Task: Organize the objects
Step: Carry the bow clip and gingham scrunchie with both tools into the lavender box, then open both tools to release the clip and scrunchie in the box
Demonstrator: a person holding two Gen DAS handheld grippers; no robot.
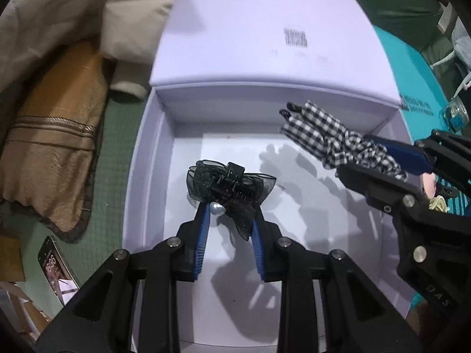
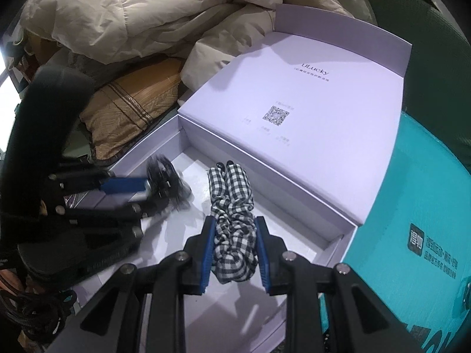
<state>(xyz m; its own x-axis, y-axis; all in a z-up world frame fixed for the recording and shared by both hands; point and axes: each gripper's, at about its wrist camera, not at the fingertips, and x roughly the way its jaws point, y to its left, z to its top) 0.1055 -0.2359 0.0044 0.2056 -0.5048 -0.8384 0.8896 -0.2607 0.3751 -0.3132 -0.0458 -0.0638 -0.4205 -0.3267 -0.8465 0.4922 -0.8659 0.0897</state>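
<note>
An open pale lilac box (image 1: 153, 158) lies below both grippers, its lid (image 1: 265, 29) folded back behind it. My left gripper (image 1: 228, 211) is shut on a black sheer bow hair clip (image 1: 229, 188) with a pearl, held over the box's white floor. My right gripper (image 2: 234, 226) is shut on a black-and-white checked scrunchie (image 2: 231, 206), also over the box interior. In the left wrist view the right gripper (image 1: 379, 150) reaches in from the right with the checked scrunchie (image 1: 318, 132). In the right wrist view the left gripper (image 2: 147, 188) and the black clip (image 2: 167, 182) show blurred at left.
A tan cushion (image 1: 56, 153) and a beige padded coat (image 2: 132, 14) crowd the box's left and back. A phone (image 1: 56, 270) lies on the green mat at lower left. A teal box (image 2: 412, 220) borders the right side, and a small glass jar (image 1: 456, 114) stands beyond it.
</note>
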